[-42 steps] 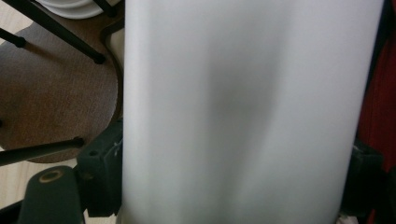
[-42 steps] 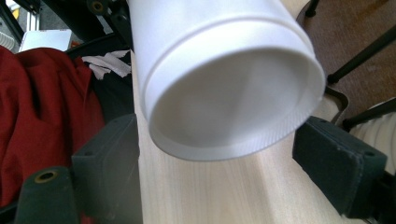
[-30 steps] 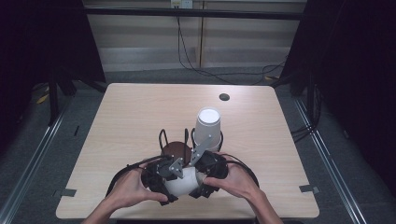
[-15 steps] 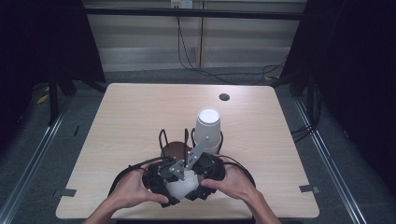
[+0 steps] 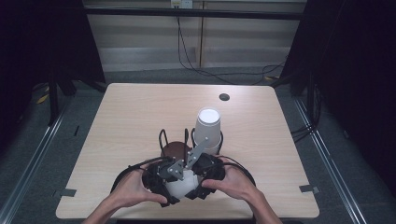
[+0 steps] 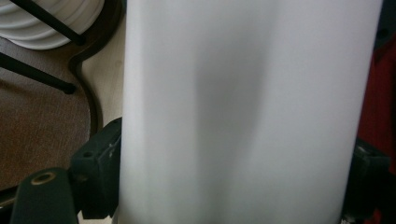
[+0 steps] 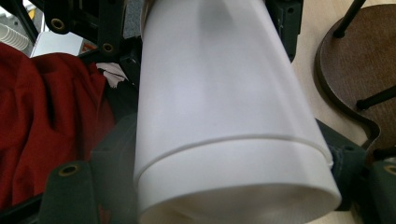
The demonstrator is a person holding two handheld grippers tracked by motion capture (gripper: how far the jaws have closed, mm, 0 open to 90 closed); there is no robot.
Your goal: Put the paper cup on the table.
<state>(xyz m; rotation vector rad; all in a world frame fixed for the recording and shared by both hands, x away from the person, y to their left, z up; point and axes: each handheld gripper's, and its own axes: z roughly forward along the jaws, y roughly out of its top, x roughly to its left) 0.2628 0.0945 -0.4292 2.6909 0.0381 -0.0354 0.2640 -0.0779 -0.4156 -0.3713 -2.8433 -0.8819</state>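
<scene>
Cups [image 7: 219, 107], nested and white, sit clamped between both tools' jaws.

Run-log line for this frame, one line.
left hand-held gripper: jaws just opening, nested white cups between | right hand-held gripper: grips same cups

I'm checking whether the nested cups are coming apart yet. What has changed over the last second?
Little. The left gripper has just been opening its jaws, with the white paper cups between them; the right gripper holds the outer cup's rim end. The grey plate on top has tilted up. Both hands, the cup stack on the brown holder and the table are unchanged.
</scene>
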